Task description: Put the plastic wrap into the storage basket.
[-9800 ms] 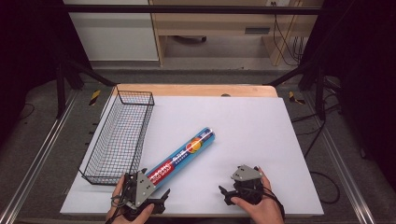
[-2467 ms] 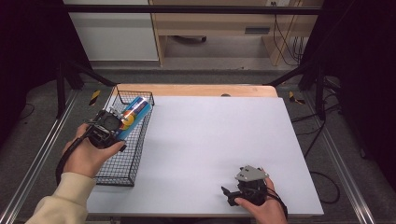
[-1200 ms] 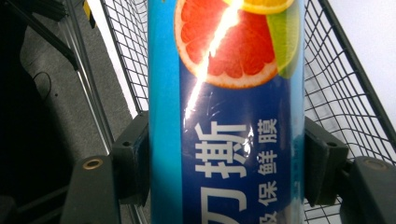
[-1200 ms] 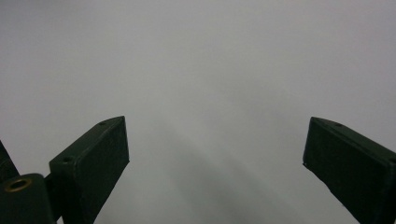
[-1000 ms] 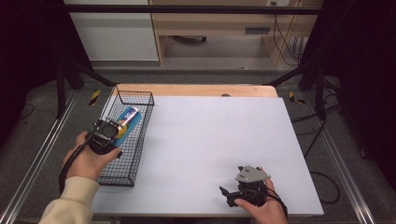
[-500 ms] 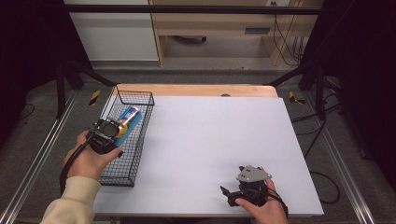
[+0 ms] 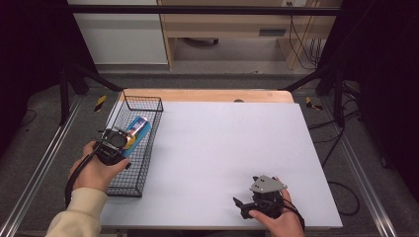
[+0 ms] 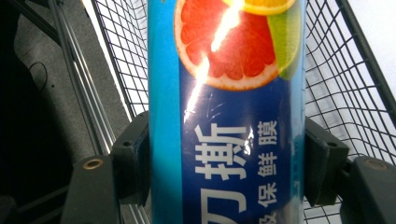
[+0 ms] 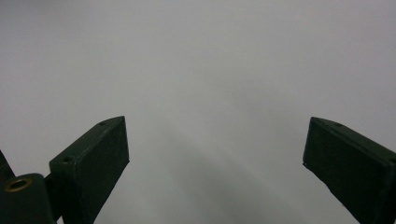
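Blue cling-film box [image 8: 226, 116], a long carton printed with a cut grapefruit, a lime wedge and white Chinese characters, lay lengthwise inside the black wire basket [image 7: 148, 143] at the left edge of the white table [image 7: 222, 148]. In the high view the box [image 7: 136, 132] occupied the middle of the basket, its far end pointing toward the far rim. The left gripper [image 7: 114, 145] was held over the near half of the basket by the left hand [image 7: 96, 170], which emerged from a cream sleeve [image 7: 76, 217]. In the left gripper view its two black jaws stood against opposite long sides of the box, pinching it across its width; basket mesh was visible on both sides of the carton. Whether the box rested on the basket floor or was held just above it could not be told.

The right gripper [image 7: 254, 205] lay at the near right part of the table, well apart from the basket, grasped by the right hand [image 7: 276, 219] and carrying a grey three-cornered plate [image 7: 267, 184] on top. In the right gripper view its jaws were spread wide with nothing between them, above bare white tabletop [image 9: 201, 93].
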Tool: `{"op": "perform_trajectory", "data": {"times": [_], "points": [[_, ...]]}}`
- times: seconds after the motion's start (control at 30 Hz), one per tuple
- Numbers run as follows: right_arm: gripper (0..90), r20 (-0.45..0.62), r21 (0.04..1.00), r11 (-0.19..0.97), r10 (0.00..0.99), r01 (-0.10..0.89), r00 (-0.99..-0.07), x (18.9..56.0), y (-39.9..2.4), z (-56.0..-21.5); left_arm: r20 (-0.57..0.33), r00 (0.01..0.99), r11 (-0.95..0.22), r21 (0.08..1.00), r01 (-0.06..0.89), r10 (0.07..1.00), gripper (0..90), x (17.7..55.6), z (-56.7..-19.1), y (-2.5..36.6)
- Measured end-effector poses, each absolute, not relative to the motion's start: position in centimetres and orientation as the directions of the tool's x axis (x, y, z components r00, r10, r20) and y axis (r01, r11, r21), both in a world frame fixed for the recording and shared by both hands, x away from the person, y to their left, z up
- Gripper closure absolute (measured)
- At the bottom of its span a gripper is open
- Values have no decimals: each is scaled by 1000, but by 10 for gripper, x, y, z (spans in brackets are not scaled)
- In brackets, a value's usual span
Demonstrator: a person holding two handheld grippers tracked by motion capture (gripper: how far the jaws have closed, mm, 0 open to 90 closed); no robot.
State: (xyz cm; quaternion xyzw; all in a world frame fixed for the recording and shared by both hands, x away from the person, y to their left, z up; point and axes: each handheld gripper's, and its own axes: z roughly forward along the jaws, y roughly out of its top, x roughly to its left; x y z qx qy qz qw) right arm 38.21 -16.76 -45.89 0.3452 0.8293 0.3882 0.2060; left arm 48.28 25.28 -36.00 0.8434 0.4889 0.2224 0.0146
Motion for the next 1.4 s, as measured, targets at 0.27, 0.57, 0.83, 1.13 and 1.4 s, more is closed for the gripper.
{"op": "perform_trajectory", "data": {"times": [0.27,0.57,0.83,1.13,1.4], "points": [[73,-70,785,460,732,415,-678,382,-167,-459,362,425,-521,228,823,830,321,483,-362,256],[73,-72,785,461,731,414,-678,382,-167,-459,360,426,-517,211,829,830,321,485,-366,257],[73,-72,785,461,731,413,-679,382,-167,-459,346,423,-509,212,834,837,320,484,-367,259],[73,-73,786,462,728,409,-682,382,-167,-458,338,439,-513,169,842,832,320,487,-370,261],[73,-73,785,465,726,410,-684,381,-166,-458,330,452,-514,134,847,829,320,491,-373,260]]}}
